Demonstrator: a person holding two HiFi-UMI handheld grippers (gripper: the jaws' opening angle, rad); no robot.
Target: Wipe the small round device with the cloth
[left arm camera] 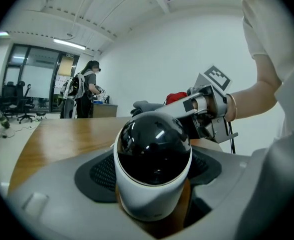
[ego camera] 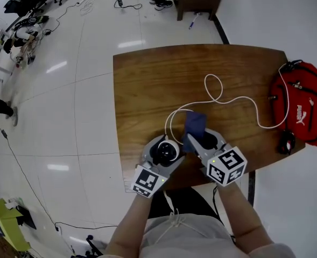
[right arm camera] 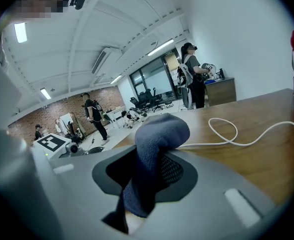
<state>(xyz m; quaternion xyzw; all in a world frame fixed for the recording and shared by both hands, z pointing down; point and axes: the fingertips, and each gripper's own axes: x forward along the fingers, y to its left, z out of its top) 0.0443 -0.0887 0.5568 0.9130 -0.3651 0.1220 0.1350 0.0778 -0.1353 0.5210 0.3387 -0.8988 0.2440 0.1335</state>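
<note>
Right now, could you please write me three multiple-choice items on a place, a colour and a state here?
1. Where is the red bag? A at the right end of the table; B on the floor; C on a chair.
2. What colour is the cloth? A yellow; B dark blue; C white.
3. The left gripper is: A open and empty; B shut on the round device; C shut on a cup.
Key: 1 A, it sits at that end; 2 B, blue in the right gripper; 3 B, its jaws clamp the white body.

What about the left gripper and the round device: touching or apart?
Touching. In the left gripper view the left gripper clamps the round device, jaws pressed against both its sides.
</note>
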